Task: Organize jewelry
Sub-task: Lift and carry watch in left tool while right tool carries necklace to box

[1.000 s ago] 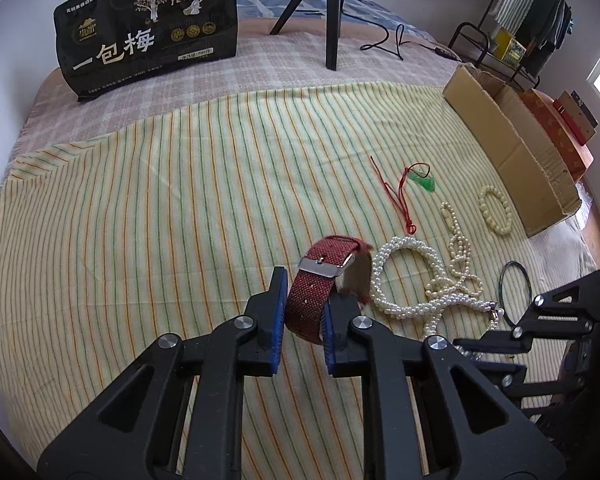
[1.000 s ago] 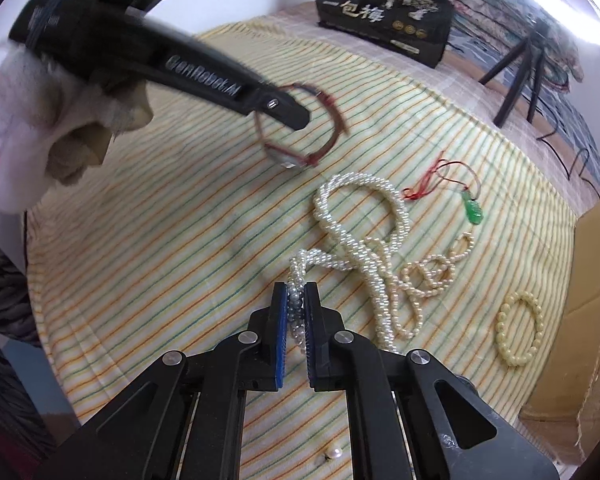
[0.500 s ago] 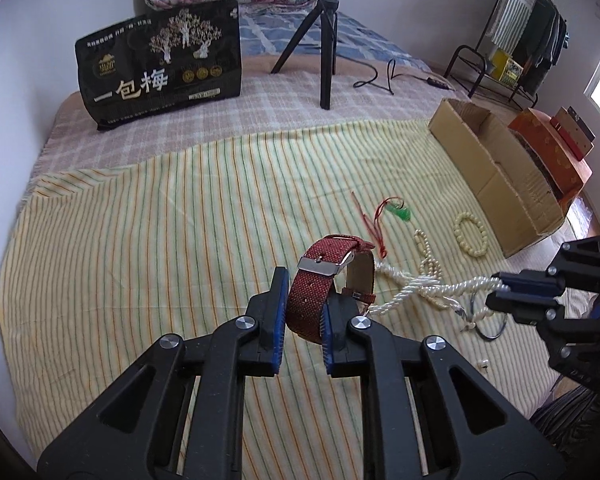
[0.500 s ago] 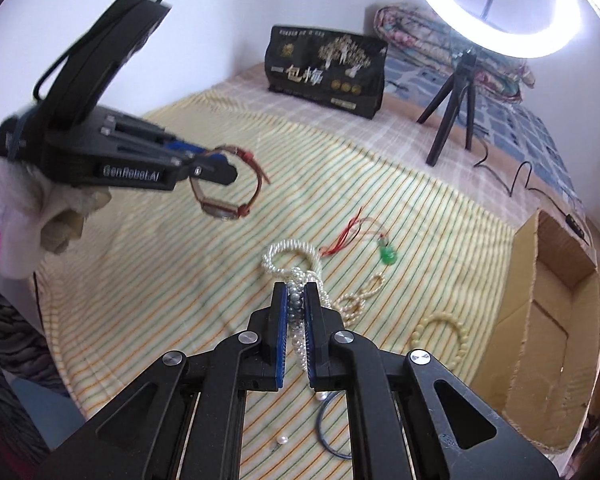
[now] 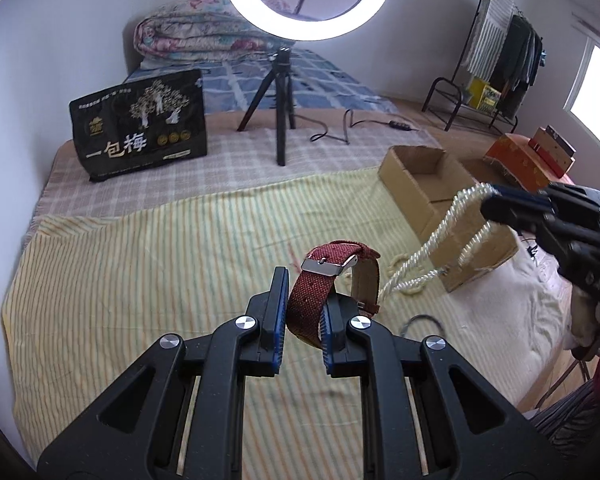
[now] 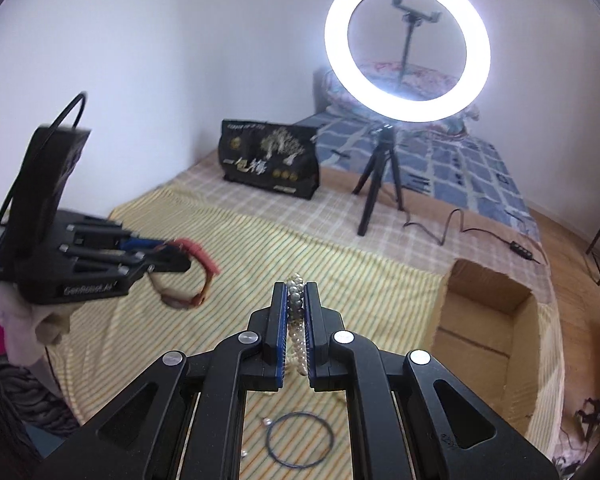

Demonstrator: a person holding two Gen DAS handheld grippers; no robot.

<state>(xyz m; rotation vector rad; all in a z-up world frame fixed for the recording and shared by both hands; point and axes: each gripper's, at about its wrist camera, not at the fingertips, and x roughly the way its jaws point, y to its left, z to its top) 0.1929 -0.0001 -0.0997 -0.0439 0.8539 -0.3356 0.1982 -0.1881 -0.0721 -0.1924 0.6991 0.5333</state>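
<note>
1. Two grippers are each carrying a piece of jewelry above the striped yellow cloth (image 5: 120, 264). The left gripper (image 5: 302, 320) is clamping its fingers on the band of a red watch (image 5: 332, 276), whose loop is standing up and ahead of the pads toward 12 o'clock in the left wrist view.
2. The right gripper (image 6: 296, 332) is pinching its fingers together on a pearl necklace (image 6: 295, 312); in the left wrist view the strands (image 5: 440, 236) are hanging from it at about 2 o'clock and trailing down to the cloth near the box corner.
3. The cardboard box (image 6: 488, 312) is sitting open at about 3 o'clock from the right gripper's fingers, and at about 1 o'clock from the left gripper, beyond the watch.
4. Judging from this, the box is the likely destination, and the right gripper is the nearer one; the box's long axis is running away from the near edge of the bed, so its opening lies just to the right of the pearls.
5. A thin dark ring (image 6: 300, 440) and a loose pearl (image 6: 266, 422) are lying on the cloth below the right gripper, not yet collected.
6. The trailing length of the necklace could snag on the box rim as it is lifted over.
</note>
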